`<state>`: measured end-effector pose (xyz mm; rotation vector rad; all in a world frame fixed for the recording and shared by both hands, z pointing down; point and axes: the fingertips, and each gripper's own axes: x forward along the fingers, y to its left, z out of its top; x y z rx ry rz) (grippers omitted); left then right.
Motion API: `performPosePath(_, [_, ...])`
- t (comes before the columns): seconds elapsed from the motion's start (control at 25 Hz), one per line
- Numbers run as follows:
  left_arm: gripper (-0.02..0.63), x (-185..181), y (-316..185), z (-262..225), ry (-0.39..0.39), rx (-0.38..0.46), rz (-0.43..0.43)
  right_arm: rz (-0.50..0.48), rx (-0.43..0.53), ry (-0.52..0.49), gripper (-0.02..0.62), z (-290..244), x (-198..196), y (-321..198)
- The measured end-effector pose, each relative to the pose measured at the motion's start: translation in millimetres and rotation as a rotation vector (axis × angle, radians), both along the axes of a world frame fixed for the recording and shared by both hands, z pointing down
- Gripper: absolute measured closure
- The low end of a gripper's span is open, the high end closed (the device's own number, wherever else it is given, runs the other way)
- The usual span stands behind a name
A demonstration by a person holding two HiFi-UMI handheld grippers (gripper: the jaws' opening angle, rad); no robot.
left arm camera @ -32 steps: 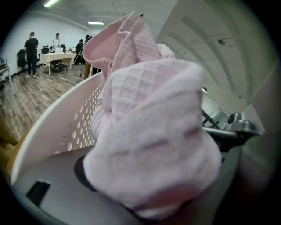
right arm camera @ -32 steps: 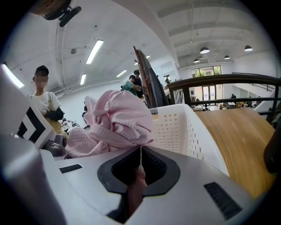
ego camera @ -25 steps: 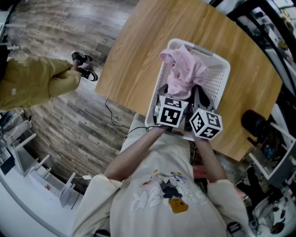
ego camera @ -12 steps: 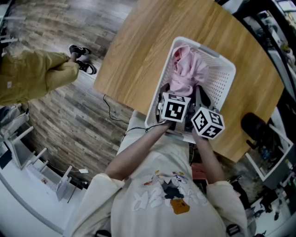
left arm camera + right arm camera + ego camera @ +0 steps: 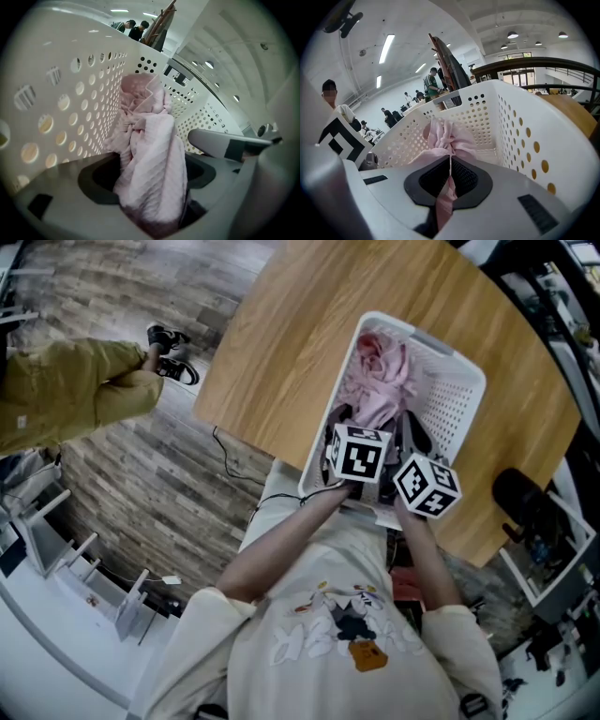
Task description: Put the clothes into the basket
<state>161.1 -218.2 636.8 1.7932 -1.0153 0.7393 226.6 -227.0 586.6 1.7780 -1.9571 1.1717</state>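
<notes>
Head view, with both gripper views. A white perforated basket (image 5: 452,397) stands on the wooden tabletop (image 5: 281,343), right of centre in the frame, with its near rim just above the person's two marker cubes. The pink garment (image 5: 380,381) lies inside the basket, heaped in the upper half of it, towards the far wall.

In the left gripper view, the left claw (image 5: 151,197) pinches a thick fold of the garment (image 5: 150,150). The cloth rises up the middle of the frame from between the jaws, beside the basket's holed side wall (image 5: 65,98).

In the right gripper view, the right claw (image 5: 449,185) is pressed together on a thin strip of the same garment (image 5: 447,136). The strip runs straight up to a bunched knot of cloth in front of the basket's far wall (image 5: 478,117).

The governing relation is that the garment lies directly ahead of both claws. Its long axis runs from the jaws towards the far end of the basket, along the basket's length. The left claw holds the greater bulk and sits slightly nearer the heap. The cloth appears to rest on the basket floor, though neither view shows the contact plainly.

By judgement, the placing step is nearly complete. What remains is to spread both claws and draw them back over the near rim without snagging the strip.
</notes>
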Motion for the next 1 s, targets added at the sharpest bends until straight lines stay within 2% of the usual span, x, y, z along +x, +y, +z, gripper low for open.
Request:
performPosePath(0.24, [0.229,-4.4,0.5,-13.9,0.010,-0.005,-0.001,0.013,0.014,-0.006,0.571,-6.0,1.5,-1.9])
performPosePath(0.48, [0.229,-2.8,0.9,-31.4,0.029,0.029,-0.006,0.027,0.033,-0.005,0.571,-20.2,5.9,0.2])
performPosePath(0.68, [0.262,-7.3,8.3,-42.8,0.042,0.034,0.007,0.044,0.043,0.002,0.571,-28.4,4.3,11.4])
performPosePath(1.0, [0.298,-4.8,3.7,-78.7,0.088,0.099,0.026,0.080,0.096,0.026,0.571,-51.5,14.1,16.7])
